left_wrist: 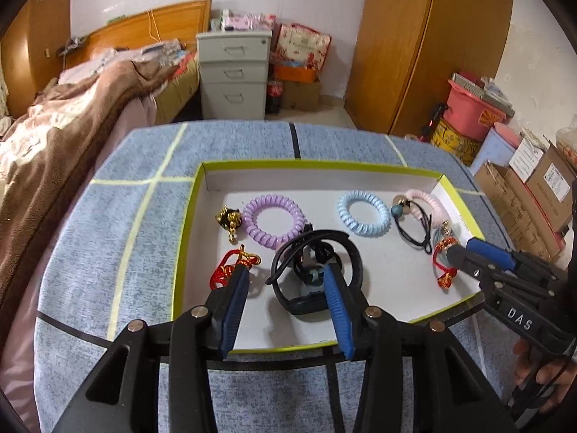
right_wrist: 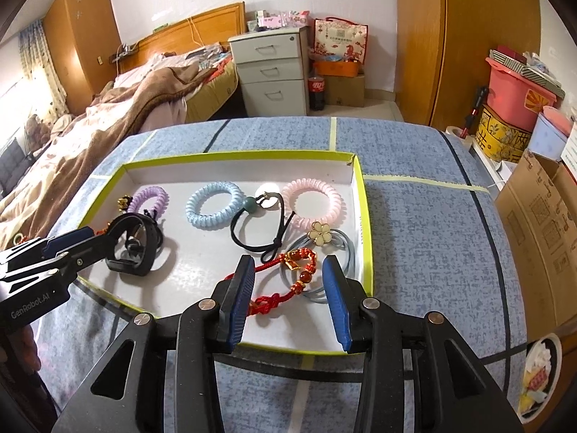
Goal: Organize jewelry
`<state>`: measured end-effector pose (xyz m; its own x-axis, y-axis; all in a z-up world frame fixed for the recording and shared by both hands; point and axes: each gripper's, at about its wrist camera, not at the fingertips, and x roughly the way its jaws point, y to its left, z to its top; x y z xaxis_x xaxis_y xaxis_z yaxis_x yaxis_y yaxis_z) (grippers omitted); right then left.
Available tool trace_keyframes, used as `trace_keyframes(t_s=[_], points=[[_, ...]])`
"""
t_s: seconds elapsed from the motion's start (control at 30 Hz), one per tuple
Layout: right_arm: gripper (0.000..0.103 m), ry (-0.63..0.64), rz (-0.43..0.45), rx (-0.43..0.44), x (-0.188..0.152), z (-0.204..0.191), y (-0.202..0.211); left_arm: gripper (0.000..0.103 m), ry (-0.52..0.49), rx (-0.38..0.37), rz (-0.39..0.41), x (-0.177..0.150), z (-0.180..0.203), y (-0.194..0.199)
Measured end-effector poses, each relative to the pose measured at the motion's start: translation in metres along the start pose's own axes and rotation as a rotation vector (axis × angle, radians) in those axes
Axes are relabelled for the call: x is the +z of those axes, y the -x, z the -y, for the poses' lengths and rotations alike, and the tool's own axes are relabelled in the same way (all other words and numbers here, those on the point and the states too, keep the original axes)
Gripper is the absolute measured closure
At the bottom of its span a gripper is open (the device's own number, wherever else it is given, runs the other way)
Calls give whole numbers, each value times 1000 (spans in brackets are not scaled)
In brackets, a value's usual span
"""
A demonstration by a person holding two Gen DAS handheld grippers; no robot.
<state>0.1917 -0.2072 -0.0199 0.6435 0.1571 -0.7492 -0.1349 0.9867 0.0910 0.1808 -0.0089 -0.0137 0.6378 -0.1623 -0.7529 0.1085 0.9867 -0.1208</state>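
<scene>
A white tray with a lime rim (left_wrist: 360, 164) (right_wrist: 230, 155) holds the jewelry. My left gripper (left_wrist: 286, 278) (right_wrist: 104, 241) stands open over a black wristband (left_wrist: 346, 249) (right_wrist: 144, 270) lying on the tray floor, with a red knotted cord (left_wrist: 230, 265) beside its left finger. My right gripper (right_wrist: 288, 274) (left_wrist: 463, 249) is open around a red beaded cord bracelet (right_wrist: 288, 270), its pads apart from it. A grey hair tie with a flower (right_wrist: 319, 232) lies next to it. Purple (left_wrist: 273, 222), blue (left_wrist: 363, 213) and pink (right_wrist: 312, 204) coil ties lie further back.
The tray sits on a round table under a blue-grey cloth (right_wrist: 414, 216). A bed (left_wrist: 72, 126) runs along the left, a grey drawer unit (left_wrist: 234, 75) stands behind, and cardboard boxes (right_wrist: 541, 238) stand at the right. A plate (right_wrist: 541, 371) sits below the table's right edge.
</scene>
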Motion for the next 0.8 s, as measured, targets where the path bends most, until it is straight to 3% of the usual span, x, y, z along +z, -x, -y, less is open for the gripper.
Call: trace_keyframes(t_s=[0.13, 0.43, 0.57, 0.8], points=[[63, -19, 30, 11, -6, -1, 10, 55, -20, 50, 27, -5, 5, 9], [62, -5, 124, 1, -28, -21, 51, 55, -9, 85, 91, -28, 10, 40], [57, 4, 154, -11, -40, -31, 63, 55, -13, 112, 134, -39, 13, 58], [56, -8, 196, -13, -60, -42, 76, 55, 15, 68, 150, -55, 9, 70]])
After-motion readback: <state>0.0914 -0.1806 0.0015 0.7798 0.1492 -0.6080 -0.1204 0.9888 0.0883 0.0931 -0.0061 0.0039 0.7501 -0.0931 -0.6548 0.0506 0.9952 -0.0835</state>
